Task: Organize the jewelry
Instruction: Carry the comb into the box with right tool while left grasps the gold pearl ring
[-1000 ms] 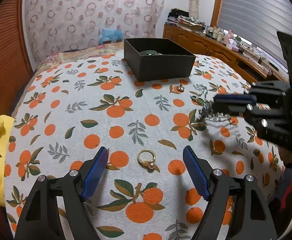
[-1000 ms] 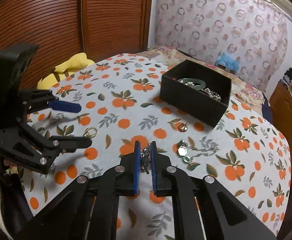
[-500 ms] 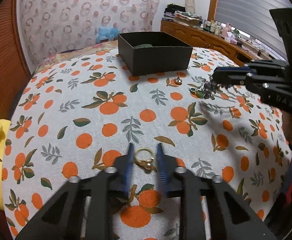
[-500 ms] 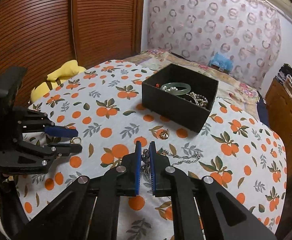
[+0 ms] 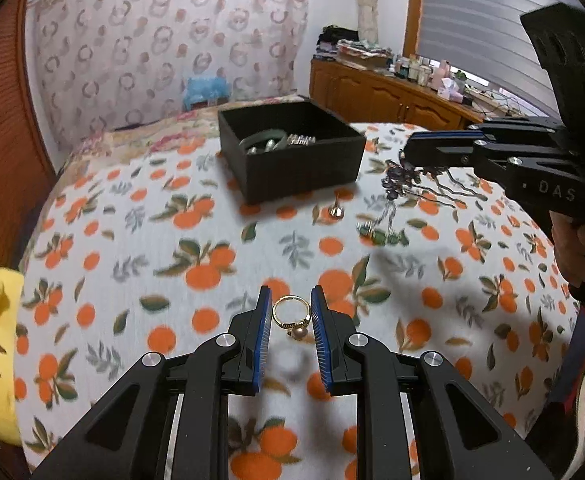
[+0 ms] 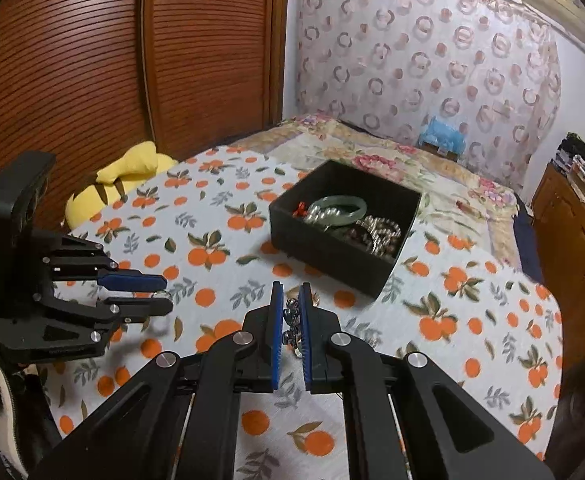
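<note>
A home bedroom. A bed (image 6: 372, 152) under a floral quilt lies at 12 o'clock, against a padded headboard (image 6: 432, 64) printed with rings. Slatted wooden wardrobe doors (image 6: 92, 60) fill the wall at 10 o'clock. At 2 o'clock a wooden dresser (image 5: 392, 96) carries bottles and folded clothes below a blind (image 5: 484, 12). A yellow plush toy (image 6: 120, 180) sits at 9 o'clock.
</note>
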Motion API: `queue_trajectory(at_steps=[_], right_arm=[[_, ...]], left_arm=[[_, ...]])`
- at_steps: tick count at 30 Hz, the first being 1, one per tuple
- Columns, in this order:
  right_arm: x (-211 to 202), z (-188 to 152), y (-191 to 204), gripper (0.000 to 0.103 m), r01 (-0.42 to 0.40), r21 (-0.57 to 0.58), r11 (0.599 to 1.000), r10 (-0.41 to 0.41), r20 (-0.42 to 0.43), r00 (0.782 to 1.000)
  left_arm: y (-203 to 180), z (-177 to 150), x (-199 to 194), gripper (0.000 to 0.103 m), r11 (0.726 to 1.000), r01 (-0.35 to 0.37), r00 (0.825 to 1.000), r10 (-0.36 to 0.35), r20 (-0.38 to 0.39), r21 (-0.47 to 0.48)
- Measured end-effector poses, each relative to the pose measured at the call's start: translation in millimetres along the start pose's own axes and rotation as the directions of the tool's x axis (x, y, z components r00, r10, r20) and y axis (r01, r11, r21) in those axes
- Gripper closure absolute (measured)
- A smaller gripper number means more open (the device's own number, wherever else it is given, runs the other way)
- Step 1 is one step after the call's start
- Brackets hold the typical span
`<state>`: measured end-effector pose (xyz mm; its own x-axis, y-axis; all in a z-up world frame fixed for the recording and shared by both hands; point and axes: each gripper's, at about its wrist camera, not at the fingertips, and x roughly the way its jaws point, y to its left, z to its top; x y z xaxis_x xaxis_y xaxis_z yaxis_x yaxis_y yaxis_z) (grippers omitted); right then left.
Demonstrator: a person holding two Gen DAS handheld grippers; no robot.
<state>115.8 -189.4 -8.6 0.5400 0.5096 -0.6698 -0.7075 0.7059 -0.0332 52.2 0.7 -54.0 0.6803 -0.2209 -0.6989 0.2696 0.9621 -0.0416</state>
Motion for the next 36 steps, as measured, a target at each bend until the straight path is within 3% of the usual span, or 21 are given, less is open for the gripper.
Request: queue_trajectory(at_steps=[21,29,36], right_arm=[[21.6,85.4,-52.9,0.094,0.011,-0.041,0.999,-0.008,0.074,0.997],[42.1,105.1,-67.9,0.094,-0.007,-0.043,0.999,0.011,0.076,0.997],[61.5,113.2,-81.6,0.094,-0.027,-0.029,0.999,0.029,0.070,0.997]], left_arm=[[14.3,96.1,29.4,0.084,1.000,-0.005,0.997,0.004,0.075,0.004],[30.7,121.0,62.2,0.084,0.998,0.010,0.999,-0.006,0.053,-0.058],[33.9,131.5,83.2,0.084,0.998,-0.003,1.000,0.005,0.025,-0.057]])
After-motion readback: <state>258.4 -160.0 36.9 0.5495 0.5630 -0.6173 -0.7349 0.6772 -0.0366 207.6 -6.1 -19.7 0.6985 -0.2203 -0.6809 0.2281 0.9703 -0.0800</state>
